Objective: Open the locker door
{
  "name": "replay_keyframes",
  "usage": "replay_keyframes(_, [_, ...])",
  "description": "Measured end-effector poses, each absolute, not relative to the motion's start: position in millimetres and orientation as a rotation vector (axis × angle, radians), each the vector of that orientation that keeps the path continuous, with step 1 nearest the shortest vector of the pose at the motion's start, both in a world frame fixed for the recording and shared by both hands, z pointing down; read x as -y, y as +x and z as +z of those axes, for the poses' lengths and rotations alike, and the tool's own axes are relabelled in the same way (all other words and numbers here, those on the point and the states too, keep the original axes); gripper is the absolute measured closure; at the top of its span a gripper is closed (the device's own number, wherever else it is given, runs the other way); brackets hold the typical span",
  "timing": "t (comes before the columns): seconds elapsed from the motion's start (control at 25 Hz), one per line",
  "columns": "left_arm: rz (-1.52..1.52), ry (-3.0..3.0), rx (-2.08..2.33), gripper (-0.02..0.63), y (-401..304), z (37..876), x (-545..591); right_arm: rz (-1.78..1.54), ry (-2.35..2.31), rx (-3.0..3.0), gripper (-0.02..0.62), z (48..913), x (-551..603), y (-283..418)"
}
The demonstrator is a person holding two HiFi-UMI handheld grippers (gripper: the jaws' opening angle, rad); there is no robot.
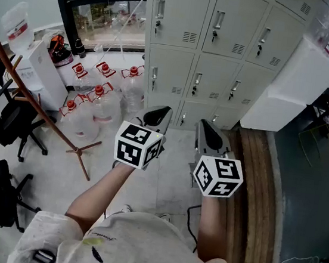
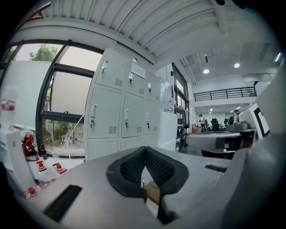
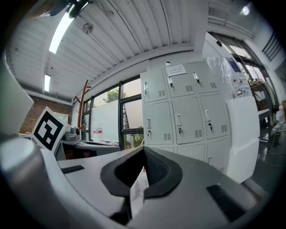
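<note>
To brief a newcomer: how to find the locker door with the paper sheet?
Find the grey lockers beside the big window. In the top row, take the second door from the window; it alone has a paper sheet near its top.

left gripper (image 1: pixel 157 114): pointing forward and down, jaws sitting together tip to tip, gripping nothing.
right gripper (image 1: pixel 208 132): hanging just beside it, not touching, jaws likewise sitting together.
left forearm (image 1: pixel 101 193) and right forearm (image 1: pixel 212 229): both bare, reaching forward.
</note>
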State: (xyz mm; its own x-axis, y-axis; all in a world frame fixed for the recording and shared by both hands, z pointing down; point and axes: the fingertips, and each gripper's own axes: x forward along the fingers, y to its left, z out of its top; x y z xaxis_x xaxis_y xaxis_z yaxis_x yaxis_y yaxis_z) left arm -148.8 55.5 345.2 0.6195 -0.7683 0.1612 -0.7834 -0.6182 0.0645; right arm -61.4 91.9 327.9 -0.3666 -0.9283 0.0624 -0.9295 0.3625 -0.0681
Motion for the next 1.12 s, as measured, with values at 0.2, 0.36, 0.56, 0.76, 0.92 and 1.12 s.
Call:
replay_keyframes(0.2, [0.182,2.696,1.307,0.6,-139.1,346.6,-55.7,0.187,1.737,2.615,0.597,330.4,-92.7,-52.8])
replay_keyframes(0.36, [0.19,2.686,1.311,0.6,-127.4,349.9,-55.4,0.214,1.736,2.617,0.597,335.8,-91.0,-38.1])
replay_keyframes(0.56, [0.199,2.676,1.333,0.6,-111.3,351.3,-54.9,0.219,1.714,2.635,0.597,338.1,-89.3,-21.1])
replay_keyframes(0.76, [0.218,2.671,1.359,0.6,-93.2,350.4,-51.4,0.223,1.692,2.663,0.597,337.3,-85.2,-3.0])
replay_keyframes(0.92, [0.227,2.667,1.372,0.6,-78.7,352.1,-50.7,0.223,1.673,2.677,0.597,338.8,-84.4,10.6])
replay_keyframes(1.12, [0.228,2.66,1.375,0.6,-61.3,352.1,-45.3,0.203,1.66,2.679,0.597,337.8,-83.3,26.2])
